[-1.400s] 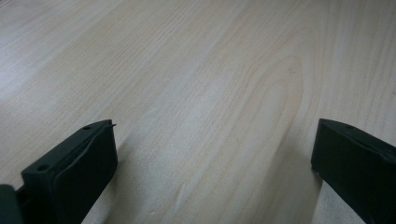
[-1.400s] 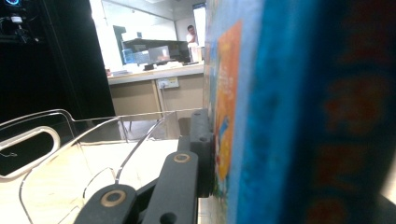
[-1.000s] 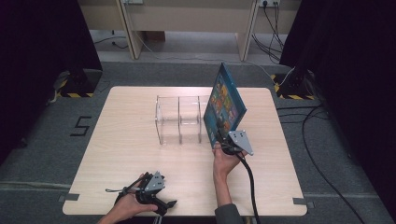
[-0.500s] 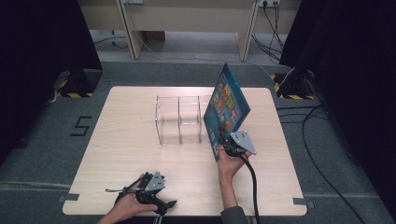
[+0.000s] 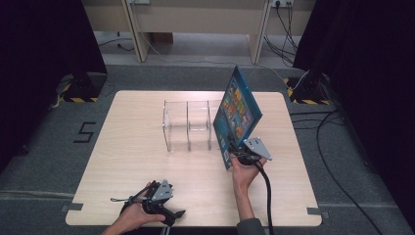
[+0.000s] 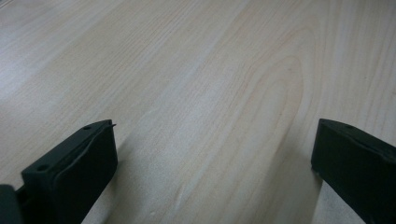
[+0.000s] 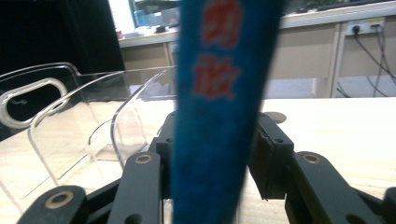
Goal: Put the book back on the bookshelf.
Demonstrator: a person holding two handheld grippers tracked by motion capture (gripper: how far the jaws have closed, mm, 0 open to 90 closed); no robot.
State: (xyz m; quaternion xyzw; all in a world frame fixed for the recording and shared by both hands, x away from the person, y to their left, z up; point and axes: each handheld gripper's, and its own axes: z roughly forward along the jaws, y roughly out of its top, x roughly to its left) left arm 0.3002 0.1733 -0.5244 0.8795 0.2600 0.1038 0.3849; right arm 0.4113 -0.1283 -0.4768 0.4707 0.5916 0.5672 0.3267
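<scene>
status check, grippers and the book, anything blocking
Right hand-held gripper shut on blue book, beside clear rack. Left hand-held gripper open, idle on table. Nothing blocking.

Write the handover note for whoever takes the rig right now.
Right gripper: shut on the book, held upright and tilted at the right end of the clear rack.
Left gripper: open, holding nothing, low over the table near its front edge.
Done: book picked up and brought beside the rack.
Left: likely to slide the book into a slot and let go; the slots look free.
</scene>
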